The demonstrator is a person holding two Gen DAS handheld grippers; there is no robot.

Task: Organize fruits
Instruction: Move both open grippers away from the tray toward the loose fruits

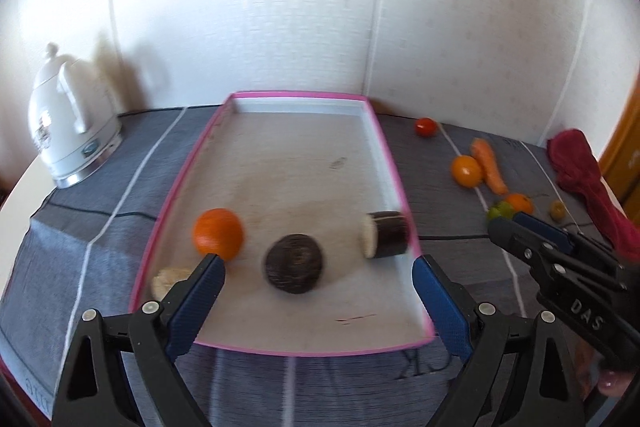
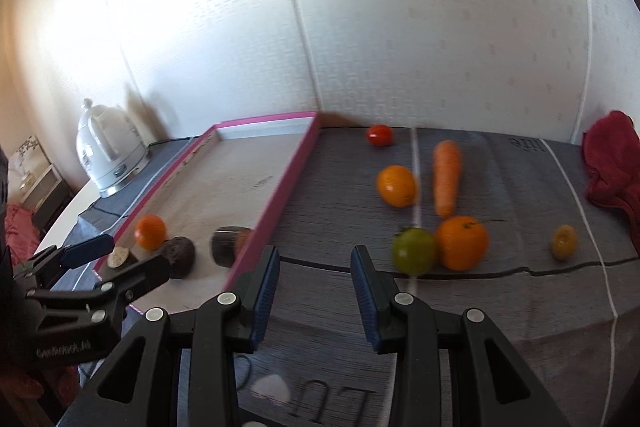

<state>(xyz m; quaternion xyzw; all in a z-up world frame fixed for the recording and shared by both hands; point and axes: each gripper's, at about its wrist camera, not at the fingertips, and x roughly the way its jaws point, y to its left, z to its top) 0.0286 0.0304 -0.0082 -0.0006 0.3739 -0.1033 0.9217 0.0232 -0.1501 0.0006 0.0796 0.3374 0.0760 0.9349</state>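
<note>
The pink-rimmed tray (image 1: 394, 163) fills the centre of the left wrist view and holds four things: one orange (image 1: 218, 234), one dark round fruit (image 1: 295, 263), one cut dark piece (image 1: 386, 234) and one pale slice (image 1: 166, 281). At the right on the table (image 2: 344, 311) lie six: red tomato (image 2: 379, 135), carrot (image 2: 446, 182), two oranges (image 2: 396, 185), green fruit (image 2: 413, 250), small yellow one (image 2: 564, 241). Left gripper (image 1: 318, 277) fingers are spread wide and empty; right gripper (image 2: 315, 273) fingers stand narrowly apart, grasping nothing.
</note>
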